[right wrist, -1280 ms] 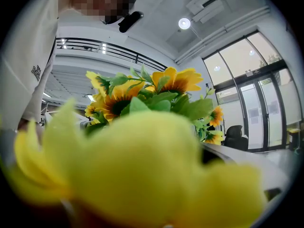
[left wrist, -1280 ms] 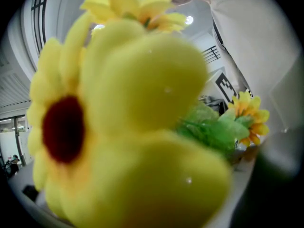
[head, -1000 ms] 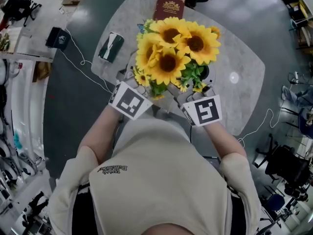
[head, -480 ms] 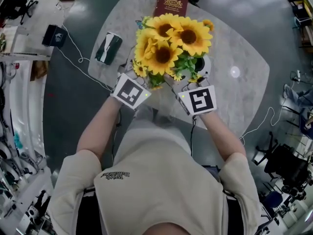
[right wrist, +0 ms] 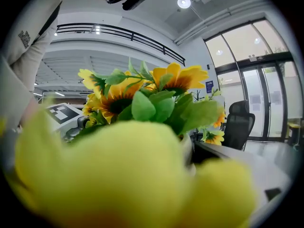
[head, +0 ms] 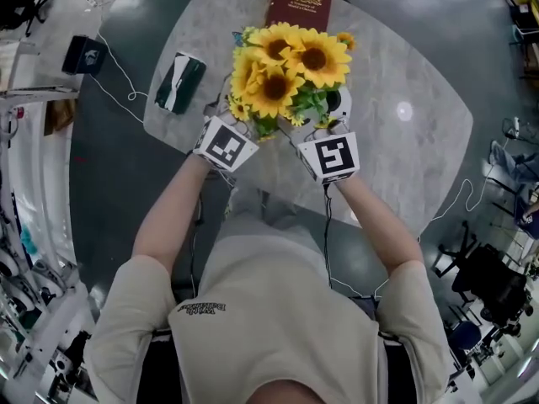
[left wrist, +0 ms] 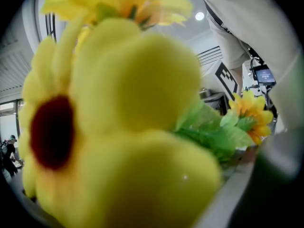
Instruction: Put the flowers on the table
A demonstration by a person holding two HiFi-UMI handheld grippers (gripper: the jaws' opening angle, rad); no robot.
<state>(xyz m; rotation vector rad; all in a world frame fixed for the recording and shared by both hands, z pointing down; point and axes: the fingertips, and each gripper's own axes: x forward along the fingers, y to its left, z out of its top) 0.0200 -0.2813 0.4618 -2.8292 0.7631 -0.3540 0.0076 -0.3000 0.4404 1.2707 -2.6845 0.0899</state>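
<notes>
The flowers (head: 286, 70) are a tight upright bunch of sunflowers: bright yellow petals, dark brown centres, three big heads facing up. Smaller yellow blooms sit round the lower rim of the bunch, and one small orange one is at its far right. Green leaves (head: 312, 103) spread beneath the heads. A pale pot (head: 339, 99) rim shows under the leaves on the right. The bunch is over the table (head: 404, 167), a pale grey marbled top with rounded corners, toward the middle of its far edge. Whether the base touches the top cannot be told.
</notes>
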